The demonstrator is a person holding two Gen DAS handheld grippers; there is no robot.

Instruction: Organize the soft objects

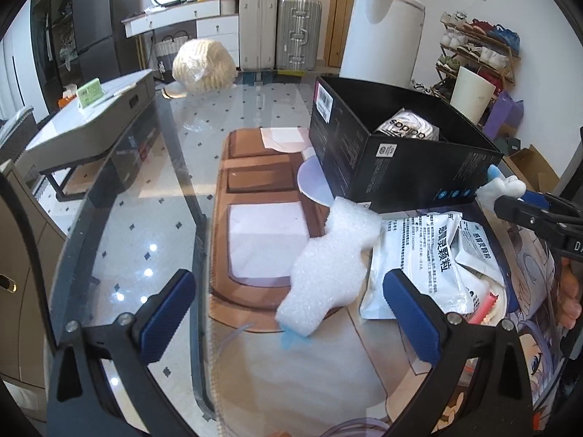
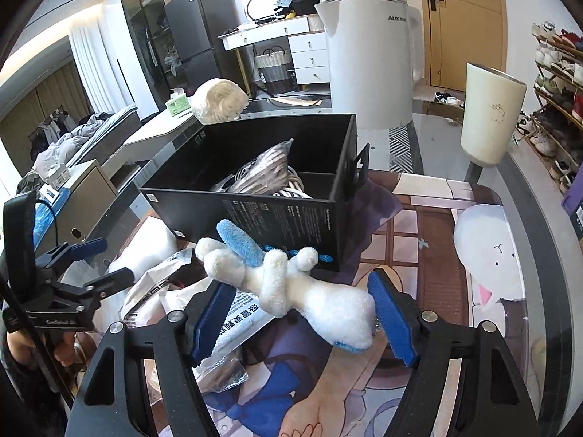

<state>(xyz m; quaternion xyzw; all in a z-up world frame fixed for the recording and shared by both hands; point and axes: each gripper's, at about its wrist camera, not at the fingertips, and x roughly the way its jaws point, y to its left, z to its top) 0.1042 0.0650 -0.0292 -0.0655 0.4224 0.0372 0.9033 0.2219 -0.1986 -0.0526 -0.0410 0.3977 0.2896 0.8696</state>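
In the right wrist view, the right gripper (image 2: 302,322) fills the lower middle of the frame, its blue ridged pads (image 2: 391,322) set on either side of a white plush toy with a blue fuzzy strip across its upper body (image 2: 291,287). The toy's rounded end lies between the pads and touches the right one; whether the left pad presses on it cannot be told, so a firm pinch is not certain. The toy sits raised above a pile of white printed plastic pouches (image 2: 240,315), just in front of the near wall of an open black cardboard box (image 2: 277,215) in the centre of the frame. Inside the box lie a crumpled silvery striped bag (image 2: 262,174) and a bit of white cord. In the left wrist view, the left gripper (image 1: 288,317) occupies the lower middle of the frame with its blue pads spread wide, nothing between them but the tabletop. Just beyond it, a white bubbly foam wrap piece (image 1: 328,266) lies on the brown printed mat (image 1: 255,178) under the glass table top (image 1: 127,218), touching the pouches to its right. At the right edge of that frame the plush toy's end shows beside the box corner.
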